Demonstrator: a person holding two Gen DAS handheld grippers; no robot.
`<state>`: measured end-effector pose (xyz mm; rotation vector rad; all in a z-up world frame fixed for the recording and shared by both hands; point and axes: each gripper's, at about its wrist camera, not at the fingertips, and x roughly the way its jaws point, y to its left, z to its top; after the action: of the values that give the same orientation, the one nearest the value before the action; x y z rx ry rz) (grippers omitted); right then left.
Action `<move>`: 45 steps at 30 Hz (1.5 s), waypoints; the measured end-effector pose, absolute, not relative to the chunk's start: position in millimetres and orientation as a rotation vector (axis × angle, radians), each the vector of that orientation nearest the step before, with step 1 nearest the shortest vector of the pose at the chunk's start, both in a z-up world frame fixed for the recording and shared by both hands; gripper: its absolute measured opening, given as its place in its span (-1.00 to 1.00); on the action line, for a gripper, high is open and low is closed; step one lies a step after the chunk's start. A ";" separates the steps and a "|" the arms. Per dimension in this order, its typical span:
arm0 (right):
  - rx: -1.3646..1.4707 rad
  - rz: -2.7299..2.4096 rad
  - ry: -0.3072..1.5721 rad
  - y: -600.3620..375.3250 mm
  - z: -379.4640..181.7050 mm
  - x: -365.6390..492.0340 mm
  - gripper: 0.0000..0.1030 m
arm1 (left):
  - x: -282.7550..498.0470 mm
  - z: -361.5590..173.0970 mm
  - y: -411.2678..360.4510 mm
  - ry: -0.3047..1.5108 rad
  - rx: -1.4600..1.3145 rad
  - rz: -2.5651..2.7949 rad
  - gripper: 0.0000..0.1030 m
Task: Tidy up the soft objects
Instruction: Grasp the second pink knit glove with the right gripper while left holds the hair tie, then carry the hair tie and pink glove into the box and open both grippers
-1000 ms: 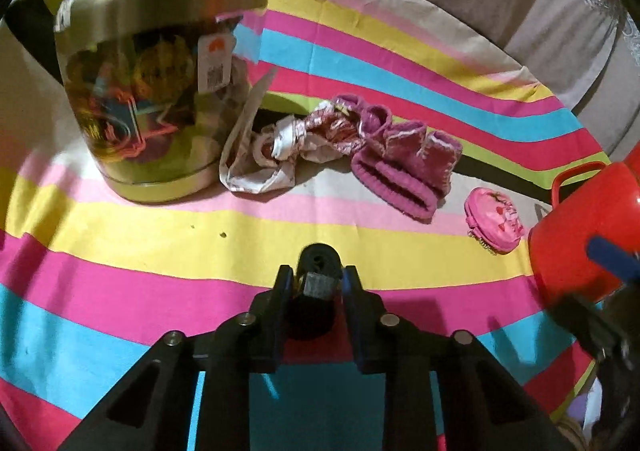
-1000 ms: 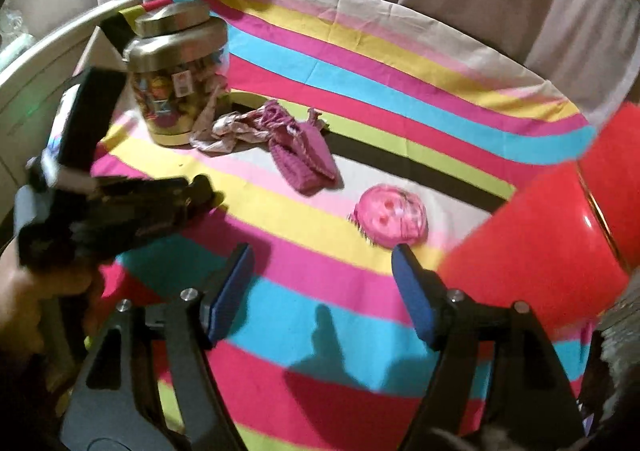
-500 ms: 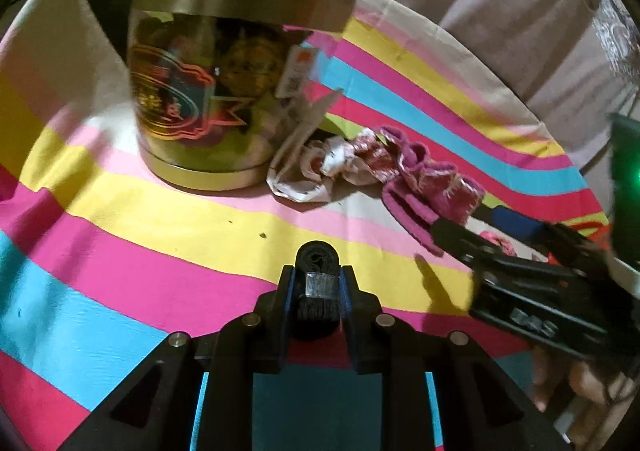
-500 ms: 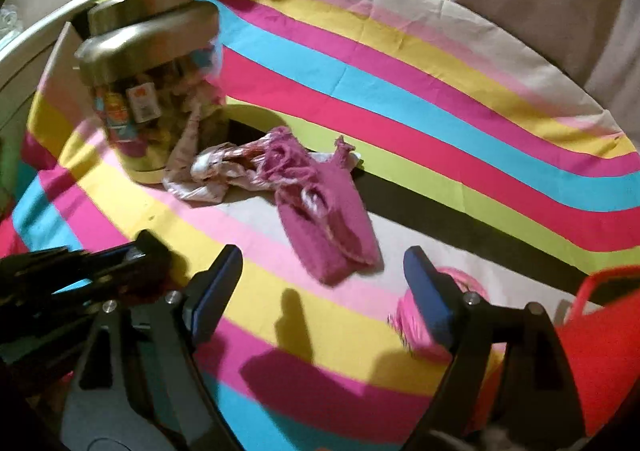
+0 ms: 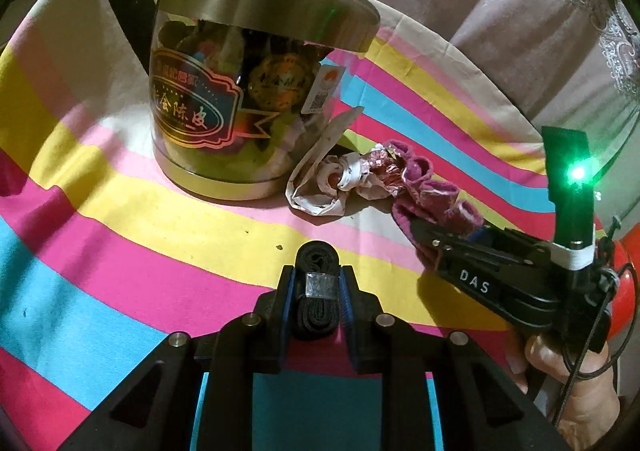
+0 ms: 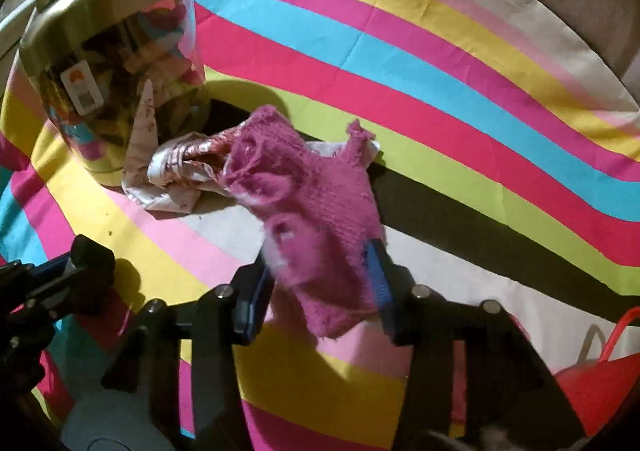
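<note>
A pink knitted glove (image 6: pixel 316 211) lies on the striped cloth (image 6: pixel 440 99), touching a crumpled white and pink cloth (image 6: pixel 180 171) beside a jar. My right gripper (image 6: pixel 318 285) is closing its jaws on the glove's near end, and both blue pads touch the knit. In the left wrist view the right gripper (image 5: pixel 424 239) comes in from the right, over the glove (image 5: pixel 432 195). My left gripper (image 5: pixel 317 283) is shut on a black rolled strap (image 5: pixel 317 259) above the cloth, short of the jar; its tip shows at the left edge (image 6: pixel 80 267).
A tall clear jar (image 5: pixel 240 91) with a gold lid and full of wrapped items stands at the back left. A red bucket (image 6: pixel 600 387) sits at the right edge. Grey curtains (image 5: pixel 500 11) hang behind the striped cloth.
My right gripper has moved forward and down to the pink glove, and its jaws have narrowed around it. The left gripper has rolled and drifted toward the jar, still holding the strap.
</note>
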<state>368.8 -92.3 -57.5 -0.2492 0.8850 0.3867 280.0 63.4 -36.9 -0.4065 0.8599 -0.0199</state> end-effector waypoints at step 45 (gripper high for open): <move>-0.042 0.255 0.721 -216.4 22.3 135.2 -0.71 | 185.0 54.7 -24.9 0.764 -0.406 -0.237 -0.57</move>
<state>135.2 -216.4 22.3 -0.0421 0.7214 0.2555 185.0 -24.9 54.7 -0.4058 0.7643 -0.2367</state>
